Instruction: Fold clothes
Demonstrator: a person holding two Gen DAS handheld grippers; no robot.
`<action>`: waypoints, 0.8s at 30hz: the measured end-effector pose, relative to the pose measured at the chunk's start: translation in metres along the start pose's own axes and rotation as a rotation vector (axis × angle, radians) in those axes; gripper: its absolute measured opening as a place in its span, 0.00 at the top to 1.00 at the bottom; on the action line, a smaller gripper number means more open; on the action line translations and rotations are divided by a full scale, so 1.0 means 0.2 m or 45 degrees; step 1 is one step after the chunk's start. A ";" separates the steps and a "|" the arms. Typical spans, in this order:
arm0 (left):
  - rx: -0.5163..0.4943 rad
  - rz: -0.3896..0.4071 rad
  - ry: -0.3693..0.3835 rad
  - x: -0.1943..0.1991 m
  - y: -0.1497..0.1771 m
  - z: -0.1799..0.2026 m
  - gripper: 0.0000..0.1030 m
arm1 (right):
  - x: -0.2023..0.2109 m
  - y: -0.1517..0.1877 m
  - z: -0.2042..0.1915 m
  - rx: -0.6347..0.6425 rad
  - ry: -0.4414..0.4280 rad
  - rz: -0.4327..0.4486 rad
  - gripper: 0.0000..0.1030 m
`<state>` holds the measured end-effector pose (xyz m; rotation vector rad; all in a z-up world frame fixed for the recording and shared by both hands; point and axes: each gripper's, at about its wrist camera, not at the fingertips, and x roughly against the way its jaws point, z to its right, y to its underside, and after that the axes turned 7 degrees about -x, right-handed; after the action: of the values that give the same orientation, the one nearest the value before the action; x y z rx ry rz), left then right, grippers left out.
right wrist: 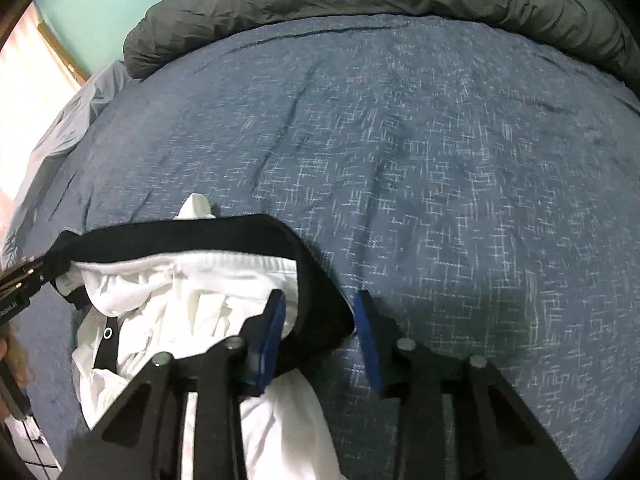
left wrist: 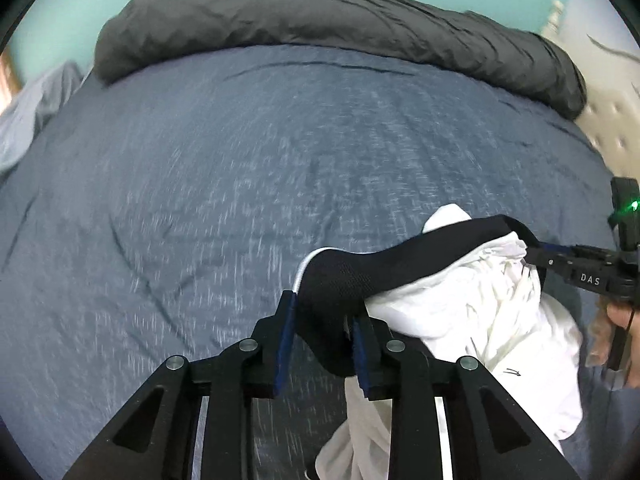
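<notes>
A white garment [left wrist: 472, 312] with a black waistband [left wrist: 420, 252] lies bunched on the blue bedspread [left wrist: 240, 160]. The waistband stretches between both grippers. In the left wrist view my left gripper [left wrist: 324, 336] has one end of the band bunched between its blue pads, touching both. My right gripper [left wrist: 538, 250] pinches the other end at the right. In the right wrist view my right gripper [right wrist: 318, 328] has the waistband [right wrist: 224, 232] filling most of the gap between its pads. My left gripper [right wrist: 38, 270] holds the band at the far left. White cloth [right wrist: 180, 312] hangs below.
A rolled dark grey duvet [left wrist: 320, 20] runs along the far side of the bed, against a teal wall. Light grey bedding [right wrist: 72, 120] hangs off the left edge. A padded headboard [left wrist: 608, 120] shows at the right. The person's hand [left wrist: 624, 320] grips the right tool.
</notes>
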<state>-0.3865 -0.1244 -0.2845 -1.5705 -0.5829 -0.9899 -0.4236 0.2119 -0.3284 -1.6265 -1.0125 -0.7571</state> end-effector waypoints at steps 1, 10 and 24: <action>-0.008 0.002 -0.007 0.00 -0.01 0.01 0.68 | 0.00 0.00 0.00 0.002 0.000 0.004 0.72; 0.003 -0.014 -0.021 -0.03 0.03 -0.06 0.57 | 0.01 0.01 0.00 0.015 -0.003 0.037 0.83; -0.022 -0.144 0.014 -0.34 -0.09 -0.05 0.89 | -0.04 0.00 -0.02 0.053 0.000 0.034 0.83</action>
<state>-0.4385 -0.1197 -0.3312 -1.5605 -0.6634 -1.0903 -0.4273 0.2063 -0.3334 -1.6012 -0.9987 -0.7135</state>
